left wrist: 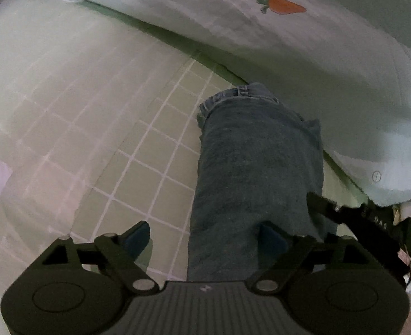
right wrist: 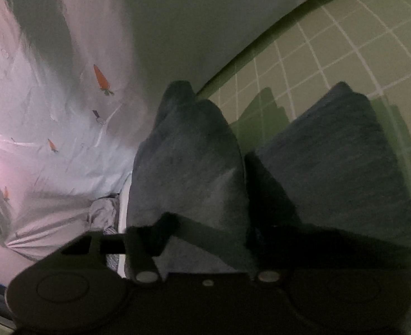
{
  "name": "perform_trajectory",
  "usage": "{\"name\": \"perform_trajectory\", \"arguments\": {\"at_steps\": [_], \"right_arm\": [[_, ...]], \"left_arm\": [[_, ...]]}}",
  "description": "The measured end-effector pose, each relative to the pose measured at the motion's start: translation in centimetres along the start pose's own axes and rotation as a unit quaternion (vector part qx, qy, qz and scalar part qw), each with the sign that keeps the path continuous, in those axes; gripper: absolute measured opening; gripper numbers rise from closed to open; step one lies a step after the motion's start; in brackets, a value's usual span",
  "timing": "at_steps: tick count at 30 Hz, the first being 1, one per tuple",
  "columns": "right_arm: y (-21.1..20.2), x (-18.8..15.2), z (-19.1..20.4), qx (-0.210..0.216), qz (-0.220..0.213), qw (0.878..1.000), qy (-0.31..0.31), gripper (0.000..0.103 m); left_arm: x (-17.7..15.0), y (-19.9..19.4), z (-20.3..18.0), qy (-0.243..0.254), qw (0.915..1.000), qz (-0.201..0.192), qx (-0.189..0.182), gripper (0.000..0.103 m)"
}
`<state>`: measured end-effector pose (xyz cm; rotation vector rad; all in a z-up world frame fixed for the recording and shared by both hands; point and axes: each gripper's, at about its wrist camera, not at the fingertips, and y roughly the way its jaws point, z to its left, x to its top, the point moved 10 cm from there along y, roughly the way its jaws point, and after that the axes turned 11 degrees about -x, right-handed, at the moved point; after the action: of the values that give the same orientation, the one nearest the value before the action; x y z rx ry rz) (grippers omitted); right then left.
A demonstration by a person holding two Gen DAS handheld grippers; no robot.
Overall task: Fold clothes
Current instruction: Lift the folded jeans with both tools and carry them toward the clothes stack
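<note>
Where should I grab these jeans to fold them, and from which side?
Judging by how they lie, take the jeans at the waistband, the far end in the left wrist view. It is a thick, firm edge lying flat on the checked sheet. Come in low from its open left side; the carrot-print quilt crowds the other.

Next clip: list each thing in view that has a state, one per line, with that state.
Jeans: folded lengthwise into a long strip, lying flat on the checked sheet.
Left tongs: open, one finger on each side of the jeans' near end.
Right tongs: fingers hidden by denim, cannot tell.
Carrot-print quilt: rumpled, beside the jeans.
</note>
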<state>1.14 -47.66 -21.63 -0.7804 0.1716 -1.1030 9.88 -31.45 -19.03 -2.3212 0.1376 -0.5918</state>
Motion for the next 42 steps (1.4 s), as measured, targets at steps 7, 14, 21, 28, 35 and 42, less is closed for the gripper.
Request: {"name": "perform_trajectory", "arguments": {"at_steps": [7, 14, 21, 28, 35, 42], "right_arm": [[-7.3, -0.8, 3.0, 0.043, -0.079, 0.996, 0.008, 0.012], [-12.0, -2.7, -2.2, -0.157, -0.121, 0.977, -0.072, 0.018], [-10.4, -3.8, -4.5, -0.218, -0.109, 0.967, -0.073, 0.069], [-9.1, -3.4, -5.2, -0.23, -0.094, 0.965, -0.082, 0.082], [-7.9, -2.4, -5.1, -0.224, -0.095, 0.966, -0.092, 0.098], [-7.5, -2.2, -3.2, -0.179, -0.096, 0.977, -0.069, 0.095]], "left_arm": [[-0.4, 0.5, -2.3, 0.002, 0.9993, 0.005, -0.036, 0.087], [-3.3, 2.9, -6.1, 0.093, 0.9927, 0.065, -0.039, 0.088], [-4.4, 3.9, -5.8, 0.105, 0.9894, 0.093, -0.038, 0.092], [-3.6, 5.9, -5.8, 0.112, 0.9867, 0.111, -0.04, 0.099], [-3.5, 7.6, -6.4, 0.112, 0.9845, 0.124, -0.052, 0.101], [-3.8, 8.5, -7.7, 0.114, 0.9843, 0.118, -0.065, 0.096]]}}
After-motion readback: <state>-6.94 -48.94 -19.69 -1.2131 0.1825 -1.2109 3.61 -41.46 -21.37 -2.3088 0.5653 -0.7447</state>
